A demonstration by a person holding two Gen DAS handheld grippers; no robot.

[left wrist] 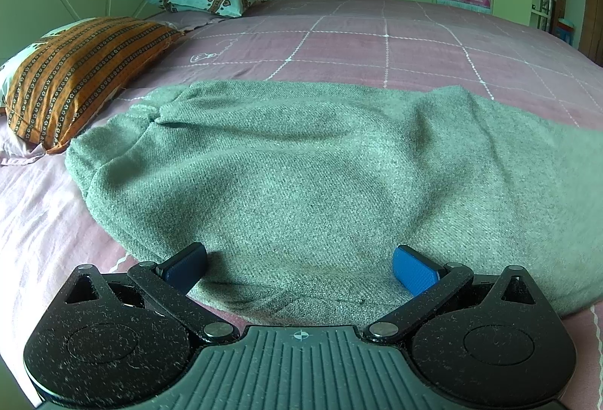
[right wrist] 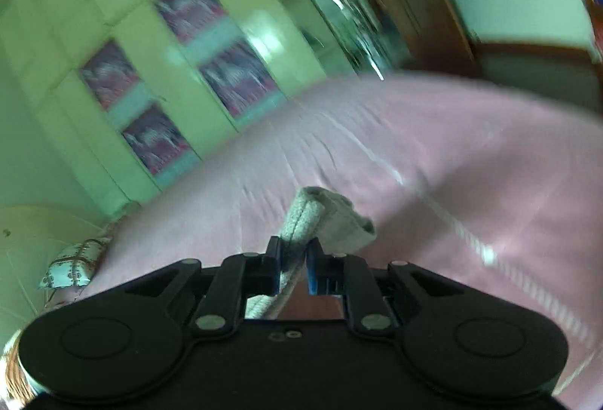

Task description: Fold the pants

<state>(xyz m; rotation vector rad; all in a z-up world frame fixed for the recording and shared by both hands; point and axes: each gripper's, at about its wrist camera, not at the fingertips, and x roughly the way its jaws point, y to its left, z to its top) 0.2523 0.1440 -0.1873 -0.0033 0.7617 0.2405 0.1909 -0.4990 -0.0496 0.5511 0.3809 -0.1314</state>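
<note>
The grey pants (left wrist: 320,168) lie flat on the pink checked bed (left wrist: 377,44), their long axis running left to right across the left wrist view, one bunched end toward the orange striped pillow (left wrist: 75,78) and the rest running out of view on the right. The left gripper (left wrist: 299,268) sits low over the near edge of the fabric with its blue fingers (left wrist: 414,274) spread wide, holding nothing. In the blurred right wrist view, the right gripper (right wrist: 294,259) is clamped on a folded edge of the pants (right wrist: 316,217), which sticks up and away above the bed (right wrist: 452,146).
</note>
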